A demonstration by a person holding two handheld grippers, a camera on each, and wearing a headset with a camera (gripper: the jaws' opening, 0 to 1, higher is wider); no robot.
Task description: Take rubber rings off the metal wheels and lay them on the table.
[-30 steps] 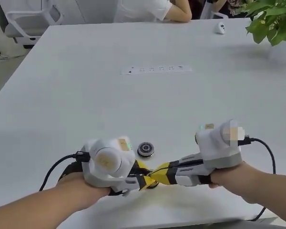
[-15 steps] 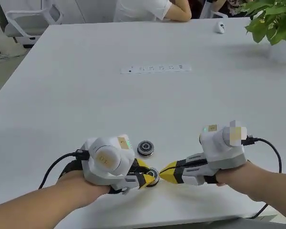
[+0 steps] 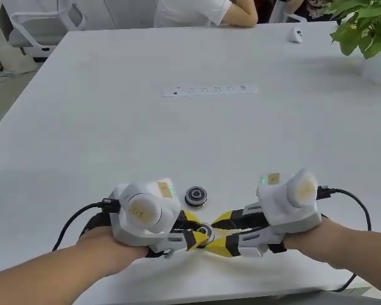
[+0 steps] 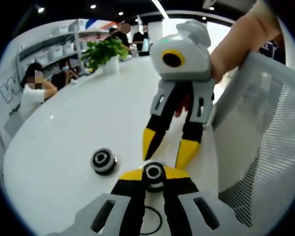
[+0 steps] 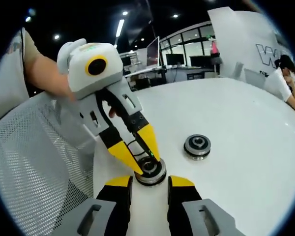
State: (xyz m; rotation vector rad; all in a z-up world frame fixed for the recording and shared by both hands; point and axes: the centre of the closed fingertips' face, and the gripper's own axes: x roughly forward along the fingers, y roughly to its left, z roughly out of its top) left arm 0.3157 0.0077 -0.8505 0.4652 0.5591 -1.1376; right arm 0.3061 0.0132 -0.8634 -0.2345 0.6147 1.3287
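Left gripper (image 4: 153,175) is clamped on a metal wheel (image 5: 151,170), bottom centre of the head view, near the front edge of the white table (image 3: 114,114). Right gripper (image 4: 166,150) has its jaws spread, tips either side of that wheel; contact unclear. Second wheel (image 3: 195,196) lies flat on the table just above the grippers. Thin black rubber ring (image 4: 150,220) lies on the table at the bottom of the left gripper view. Potted plant (image 3: 362,28) upper right.
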